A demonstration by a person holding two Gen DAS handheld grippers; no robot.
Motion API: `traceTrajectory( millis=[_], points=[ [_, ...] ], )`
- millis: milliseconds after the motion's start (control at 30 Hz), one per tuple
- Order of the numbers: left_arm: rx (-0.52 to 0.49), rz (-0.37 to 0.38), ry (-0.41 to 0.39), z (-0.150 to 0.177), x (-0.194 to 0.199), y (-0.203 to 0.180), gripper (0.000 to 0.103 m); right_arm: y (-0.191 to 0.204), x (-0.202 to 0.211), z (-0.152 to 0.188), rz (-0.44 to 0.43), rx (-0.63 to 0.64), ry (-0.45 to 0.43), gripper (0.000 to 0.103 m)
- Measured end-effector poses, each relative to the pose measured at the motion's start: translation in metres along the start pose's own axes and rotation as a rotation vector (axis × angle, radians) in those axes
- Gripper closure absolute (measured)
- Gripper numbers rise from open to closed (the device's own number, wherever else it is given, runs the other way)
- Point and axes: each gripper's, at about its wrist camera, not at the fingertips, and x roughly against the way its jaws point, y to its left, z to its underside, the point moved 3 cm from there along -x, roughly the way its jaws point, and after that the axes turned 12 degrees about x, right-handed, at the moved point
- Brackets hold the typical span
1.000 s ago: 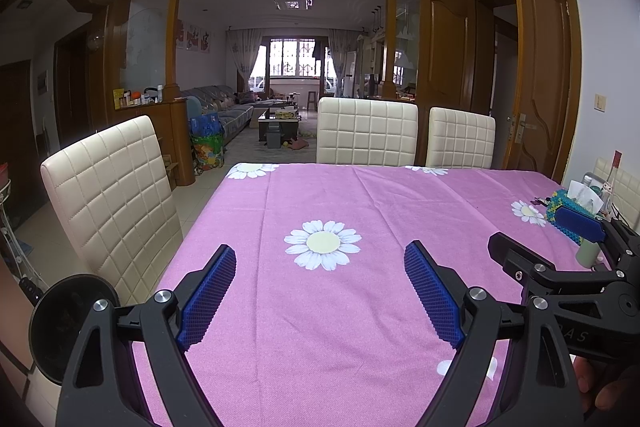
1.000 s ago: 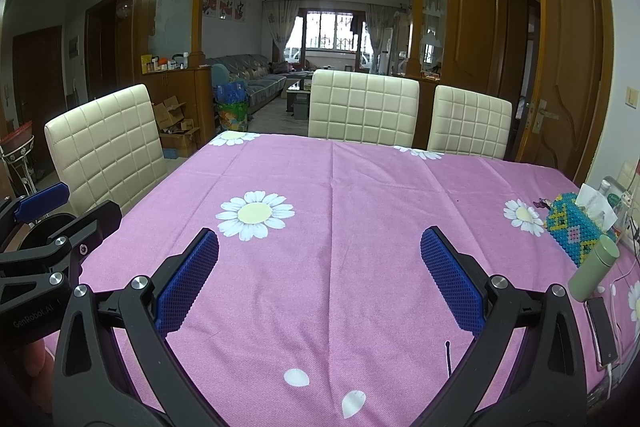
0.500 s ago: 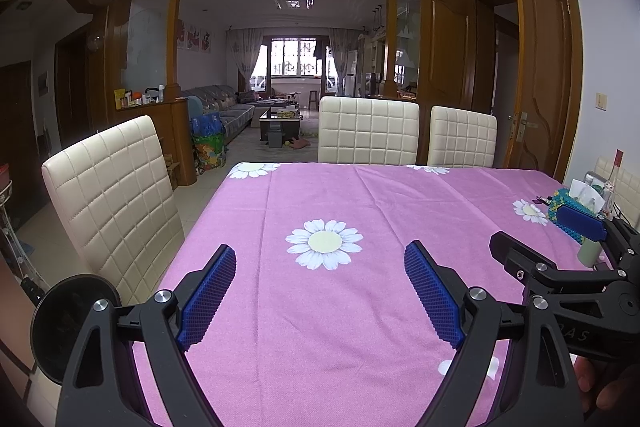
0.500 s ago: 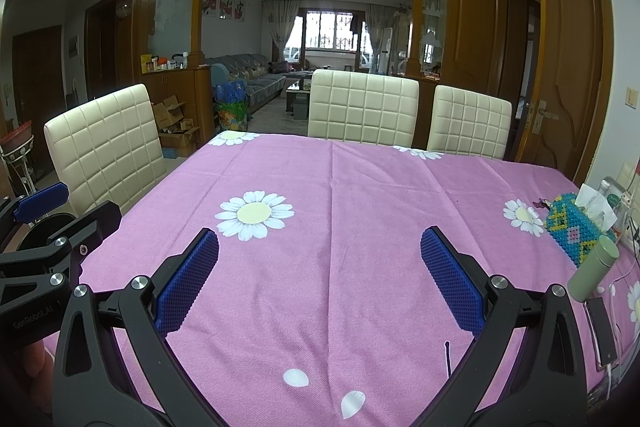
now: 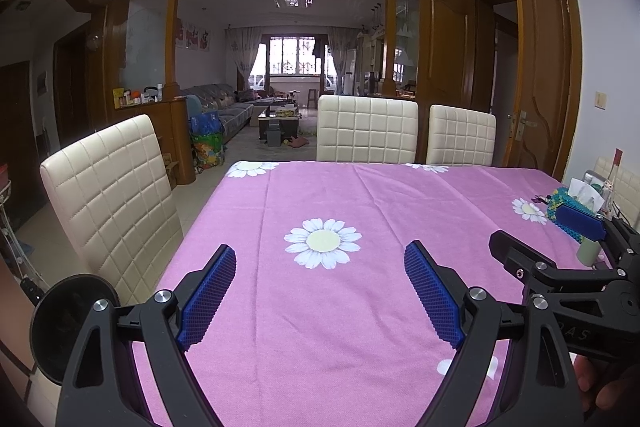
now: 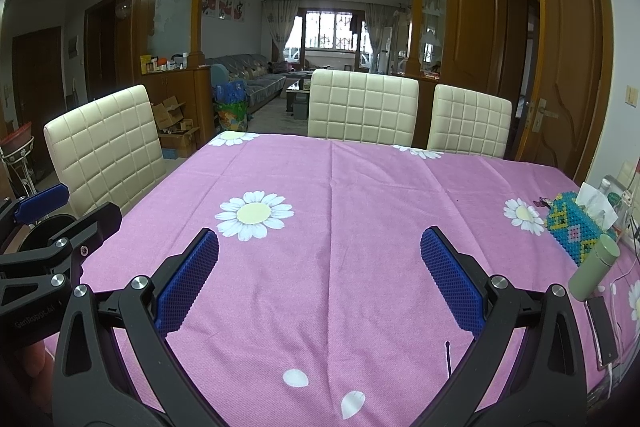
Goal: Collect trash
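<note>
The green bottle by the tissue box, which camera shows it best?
The right wrist view: the green bottle shows whole, leaning beside the beaded tissue box. In the left wrist view only its lower part shows, the rest hidden behind the right gripper.

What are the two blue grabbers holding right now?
Nothing. The left gripper and the right gripper both stand wide open above the pink tablecloth, with only bare cloth showing between their blue pads.
</note>
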Motion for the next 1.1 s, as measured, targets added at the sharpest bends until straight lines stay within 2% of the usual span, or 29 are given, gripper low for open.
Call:
traceTrajectory(
  millis=[100, 233, 367, 467, 633, 733, 1100],
  points=[
    [0.010, 0.015, 0.003, 0.000, -0.001, 0.002, 0.019, 0.000, 0.000, 0.001, -0.001, 0.000, 0.000, 0.003],
    [-0.011, -0.031, -0.056, -0.002, 0.004, 0.001, 0.019, 0.001, -0.001, 0.002, -0.002, 0.000, 0.002, 0.003],
    [-0.016, -0.037, -0.084, -0.005, 0.011, 0.000, 0.019, 0.002, -0.002, 0.003, -0.005, -0.003, 0.005, 0.003],
    [-0.008, -0.021, -0.062, -0.006, 0.010, 0.001, 0.019, 0.002, -0.002, 0.003, -0.005, -0.003, 0.005, 0.003],
    [-0.037, -0.051, -0.053, -0.004, 0.006, -0.001, 0.019, 0.002, -0.003, 0.004, -0.005, -0.006, 0.006, 0.003],
    [-0.046, -0.036, -0.039, -0.005, 0.005, -0.002, 0.019, 0.002, -0.003, 0.003, -0.005, -0.005, 0.006, 0.003],
    [-0.037, -0.053, -0.013, -0.003, -0.004, 0.002, 0.019, 0.002, -0.003, 0.003, -0.004, -0.005, 0.006, 0.003]
  ],
)
